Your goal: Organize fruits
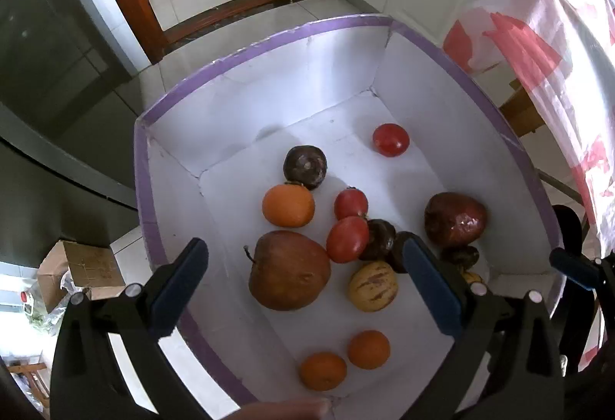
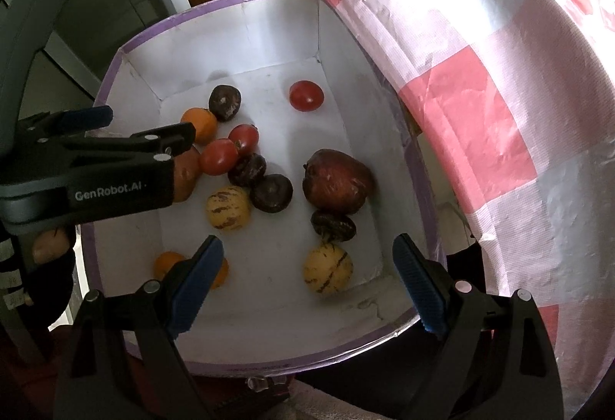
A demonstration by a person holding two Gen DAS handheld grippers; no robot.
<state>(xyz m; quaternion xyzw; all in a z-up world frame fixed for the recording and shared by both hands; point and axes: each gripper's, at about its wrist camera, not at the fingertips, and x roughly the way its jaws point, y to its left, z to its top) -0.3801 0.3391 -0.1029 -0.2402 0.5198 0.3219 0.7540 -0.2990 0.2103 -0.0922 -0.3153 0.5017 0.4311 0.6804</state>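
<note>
Fruits lie loose on the floor of the white box (image 1: 453, 100) with the purple rim. From my left wrist view I see the big brown apple (image 1: 289, 270) nearest my left tongs (image 1: 307, 281), with an orange (image 1: 288, 205) beyond it and a dark round fruit (image 1: 305, 167) touching that orange. Two red tomatoes (image 1: 348, 239) sit together mid-box; a third tomato (image 1: 390, 139) lies apart near the far wall. The dark red apple (image 2: 338, 180) rests by the right wall, and a striped yellow melon (image 2: 328, 268) sits just in front of my right tongs (image 2: 307, 281). Both tongs hang above the box, spread wide and holding nothing. A pink-and-white checked bag (image 2: 499, 81) drapes beside the box on the right.
</note>
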